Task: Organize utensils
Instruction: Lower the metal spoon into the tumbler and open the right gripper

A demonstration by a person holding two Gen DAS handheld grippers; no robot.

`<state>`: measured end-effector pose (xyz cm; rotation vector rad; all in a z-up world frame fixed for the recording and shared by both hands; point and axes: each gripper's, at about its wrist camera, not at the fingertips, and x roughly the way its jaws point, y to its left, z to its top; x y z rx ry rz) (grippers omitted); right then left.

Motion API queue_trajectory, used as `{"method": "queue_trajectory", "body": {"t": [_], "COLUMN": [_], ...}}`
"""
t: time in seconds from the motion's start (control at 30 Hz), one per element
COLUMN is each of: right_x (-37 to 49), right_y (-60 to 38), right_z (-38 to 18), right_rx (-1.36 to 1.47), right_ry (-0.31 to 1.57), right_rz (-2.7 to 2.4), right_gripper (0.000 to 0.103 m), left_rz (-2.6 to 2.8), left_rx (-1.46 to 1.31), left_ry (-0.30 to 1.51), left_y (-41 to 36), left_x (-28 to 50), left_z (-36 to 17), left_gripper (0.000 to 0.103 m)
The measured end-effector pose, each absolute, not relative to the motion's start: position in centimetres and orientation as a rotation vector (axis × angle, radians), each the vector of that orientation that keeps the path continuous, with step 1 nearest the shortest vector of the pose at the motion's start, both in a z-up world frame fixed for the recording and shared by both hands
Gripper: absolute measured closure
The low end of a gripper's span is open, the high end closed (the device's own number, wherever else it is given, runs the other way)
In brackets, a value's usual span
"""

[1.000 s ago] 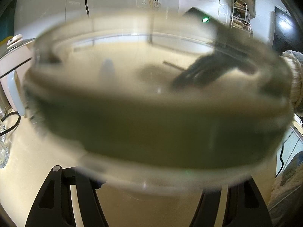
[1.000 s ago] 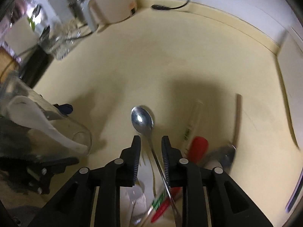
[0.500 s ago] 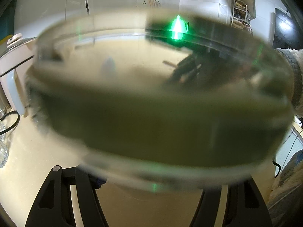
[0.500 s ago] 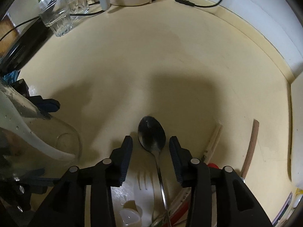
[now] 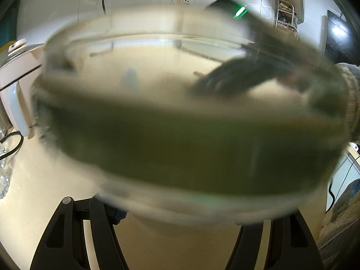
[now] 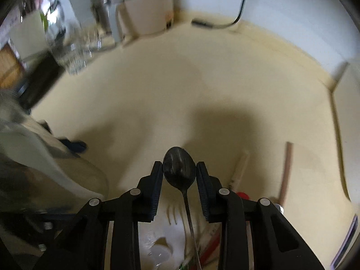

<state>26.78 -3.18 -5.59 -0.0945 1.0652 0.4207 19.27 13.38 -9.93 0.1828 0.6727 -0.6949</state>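
Observation:
My left gripper [image 5: 180, 204] is shut on a clear glass jar [image 5: 180, 121] that fills the left wrist view, its mouth toward the camera. The jar also shows at the left of the right wrist view [image 6: 45, 180] with a white utensil [image 6: 38, 155] inside. My right gripper [image 6: 179, 175] is open, its fingers either side of the bowl of a metal spoon [image 6: 178, 171], apart from it. The spoon lies on the cream counter [image 6: 202, 85] among a white plastic fork [image 6: 174, 216], red-handled utensils [image 6: 243, 195] and a wooden stick [image 6: 285, 171].
A white kettle [image 6: 146, 11] and drinking glasses [image 6: 76, 54] stand at the counter's back left. A black cable [image 6: 225, 22] lies along the back wall. A white appliance [image 5: 15, 85] sits left in the left wrist view. The blurred right gripper shows through the jar [image 5: 247, 74].
My right gripper has opened wider and moved forward so its fingers now flank the spoon's bowl. The camera has tilted up. The left gripper still holds the jar.

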Motion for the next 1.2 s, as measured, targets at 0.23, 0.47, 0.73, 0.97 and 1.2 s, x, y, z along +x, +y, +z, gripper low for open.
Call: {"method": "queue_trajectory", "body": {"t": [0.23, 0.47, 0.73, 0.97, 1.2], "right_x": [24.7, 23.0, 21.1, 19.6, 19.3], "right_y": [-6.1, -7.5, -6.5, -5.9, -3.5], "right_z": [0.9, 7.7, 16.0, 18.7, 14.4], "right_rx": [0.056, 0.131, 0.17, 0.3, 0.273], "right_ry": [0.881, 0.706, 0.525, 0.518, 0.649], "right_rz": [0.316, 0.28, 0.408, 0.598, 0.61], "right_gripper": [0.073, 0.073, 0.073, 0.073, 0.073], "left_rz": [-0.695, -0.695, -0.695, -0.694, -0.693], "left_rx": [0.182, 0.182, 0.181, 0.181, 0.18], "left_ry": [0.673, 0.673, 0.673, 0.674, 0.675], "left_y": [13.2, 13.3, 13.3, 13.3, 13.2], "left_x": [19.1, 19.2, 19.2, 19.2, 19.1], "left_z": [-9.8, -9.8, -9.8, -9.8, -9.8], "left_gripper": [0.032, 0.032, 0.032, 0.032, 0.032]}}
